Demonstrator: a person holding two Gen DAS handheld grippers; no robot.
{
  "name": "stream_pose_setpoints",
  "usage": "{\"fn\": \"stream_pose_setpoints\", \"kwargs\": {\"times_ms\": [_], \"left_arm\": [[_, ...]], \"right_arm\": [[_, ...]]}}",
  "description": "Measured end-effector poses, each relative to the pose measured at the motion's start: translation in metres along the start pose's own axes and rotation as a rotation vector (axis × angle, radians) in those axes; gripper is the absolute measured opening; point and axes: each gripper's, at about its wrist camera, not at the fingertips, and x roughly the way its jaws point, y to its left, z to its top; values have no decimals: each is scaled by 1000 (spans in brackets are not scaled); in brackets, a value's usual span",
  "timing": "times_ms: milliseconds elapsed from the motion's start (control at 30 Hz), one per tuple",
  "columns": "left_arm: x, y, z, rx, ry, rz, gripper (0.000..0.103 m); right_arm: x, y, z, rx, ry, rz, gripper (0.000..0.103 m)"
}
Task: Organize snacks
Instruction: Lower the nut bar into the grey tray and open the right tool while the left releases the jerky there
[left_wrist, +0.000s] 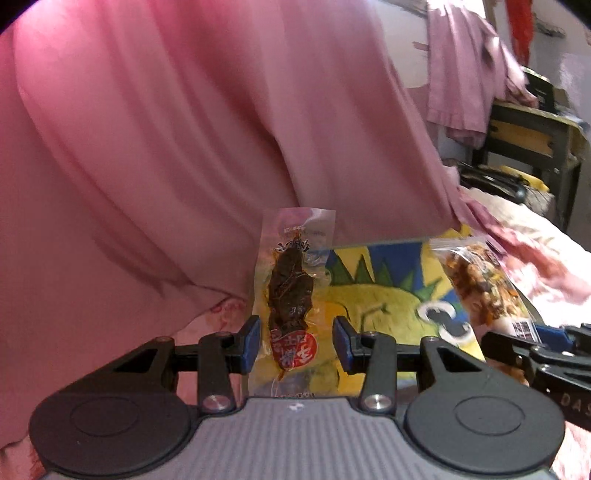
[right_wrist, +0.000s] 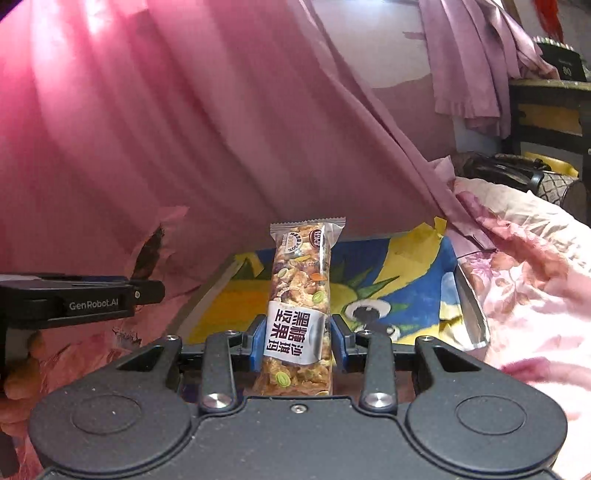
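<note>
In the left wrist view a clear packet of dark dried meat with a red label (left_wrist: 291, 295) stands upright between the blue pads of my left gripper (left_wrist: 296, 343). The pads sit apart from the packet's sides, so the grip is unclear. My right gripper (right_wrist: 297, 345) is shut on a nut-and-grain snack bar with a white label (right_wrist: 301, 306); this bar also shows at the right of the left wrist view (left_wrist: 484, 284). Both hover over a tray with a yellow, blue and green cartoon picture (right_wrist: 406, 277).
A pink curtain (right_wrist: 184, 129) hangs close behind the tray. Pink floral bedding (right_wrist: 535, 280) lies to the right. A dark chair with yellow panels (left_wrist: 532, 136) and hanging pink cloth stand at the far right. My left gripper's body (right_wrist: 74, 299) is at the left.
</note>
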Motion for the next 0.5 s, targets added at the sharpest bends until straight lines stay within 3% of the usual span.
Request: {"fn": "stream_pose_setpoints", "kwargs": {"times_ms": [200,500], "left_arm": [[46,5,8,-52,0,-14,46],[81,3,-7,-27,49,-26,46]], "right_arm": [[40,-13,11,31,0,-35,38],[84,-28,4,59,48,-97,38]]}}
